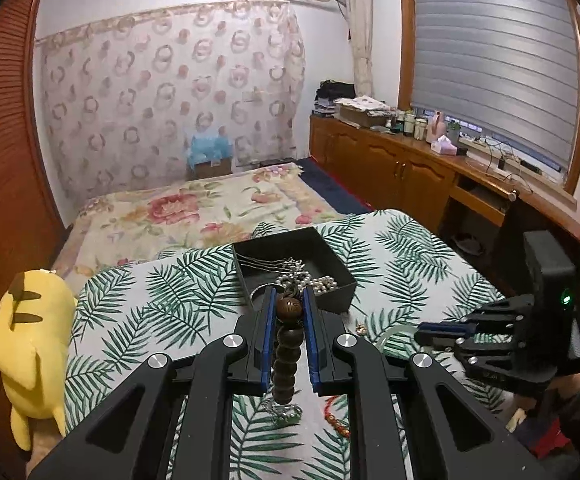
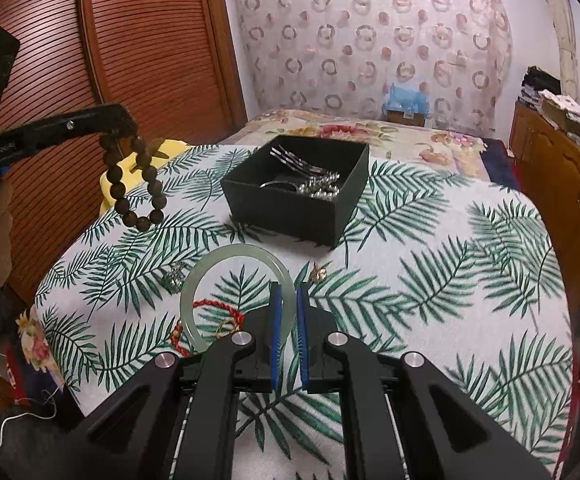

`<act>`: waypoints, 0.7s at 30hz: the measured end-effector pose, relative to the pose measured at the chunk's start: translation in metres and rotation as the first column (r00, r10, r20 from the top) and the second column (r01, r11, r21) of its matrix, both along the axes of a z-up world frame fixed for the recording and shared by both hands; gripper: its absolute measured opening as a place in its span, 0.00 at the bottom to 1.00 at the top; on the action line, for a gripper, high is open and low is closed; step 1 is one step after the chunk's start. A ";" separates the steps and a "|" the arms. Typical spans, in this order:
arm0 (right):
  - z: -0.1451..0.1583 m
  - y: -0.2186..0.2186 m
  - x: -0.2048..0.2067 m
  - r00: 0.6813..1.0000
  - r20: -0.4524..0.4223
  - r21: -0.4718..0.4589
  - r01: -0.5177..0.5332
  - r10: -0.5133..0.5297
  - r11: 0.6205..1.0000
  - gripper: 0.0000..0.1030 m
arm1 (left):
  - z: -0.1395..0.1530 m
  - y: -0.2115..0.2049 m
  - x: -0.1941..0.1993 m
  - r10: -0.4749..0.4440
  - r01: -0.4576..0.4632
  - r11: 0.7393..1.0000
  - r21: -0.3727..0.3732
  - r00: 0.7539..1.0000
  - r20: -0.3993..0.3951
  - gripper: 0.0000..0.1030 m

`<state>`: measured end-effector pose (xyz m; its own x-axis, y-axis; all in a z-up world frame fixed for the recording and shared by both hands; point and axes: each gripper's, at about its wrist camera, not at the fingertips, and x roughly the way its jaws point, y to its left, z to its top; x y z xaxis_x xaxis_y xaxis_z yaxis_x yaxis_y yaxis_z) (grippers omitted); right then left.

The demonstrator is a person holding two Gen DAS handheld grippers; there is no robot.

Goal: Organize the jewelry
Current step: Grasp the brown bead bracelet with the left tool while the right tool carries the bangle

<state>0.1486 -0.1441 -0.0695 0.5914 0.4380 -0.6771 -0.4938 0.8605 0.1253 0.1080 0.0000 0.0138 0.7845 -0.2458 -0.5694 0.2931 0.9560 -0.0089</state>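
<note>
Left gripper (image 1: pixel 289 312) clenched on limp brown wooden bead bracelet (image 2: pixel 136 184); right gripper (image 2: pixel 289 300) grasps rigid, slippery, breakable pale-green jade bangle (image 2: pixel 226 258) rim, both near black cardboard box (image 2: pixel 290 204).

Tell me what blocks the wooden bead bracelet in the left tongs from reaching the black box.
Nothing visible. The wooden bead bracelet hangs from the left tongs above the tablecloth, left of the black box, whose top is open; chains and pearls lie inside.

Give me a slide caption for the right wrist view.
Right gripper grips a jade bangle; left gripper dangles a bead bracelet beside the black box.
</note>
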 end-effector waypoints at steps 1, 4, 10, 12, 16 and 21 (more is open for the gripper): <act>0.002 0.000 0.002 1.000 0.004 -0.001 -0.001 0.001 1.000 0.08 | 0.000 0.001 0.002 0.002 -0.002 1.000 0.004 1.000 0.000 0.12; 0.009 0.003 0.009 1.000 0.022 -0.010 -0.005 0.005 1.000 0.08 | -0.002 0.003 0.011 0.008 -0.008 1.000 0.010 1.000 0.002 0.12; 0.022 0.008 0.031 0.998 0.057 -0.014 -0.005 0.005 1.000 0.08 | -0.002 0.005 0.027 0.009 -0.010 1.000 0.018 1.000 0.008 0.12; 0.027 0.010 0.039 0.997 0.074 -0.018 -0.002 0.004 1.000 0.08 | -0.002 0.006 0.033 0.010 -0.010 1.000 0.021 1.000 0.010 0.12; 0.034 0.014 0.058 0.996 0.089 -0.021 0.006 -0.004 1.000 0.08 | 0.000 0.005 0.045 0.009 -0.009 1.000 0.029 1.000 0.018 0.12; 0.042 0.017 0.087 0.995 0.098 -0.013 0.029 -0.027 1.000 0.08 | 0.004 0.005 0.057 0.014 -0.015 0.999 0.033 1.000 0.027 0.12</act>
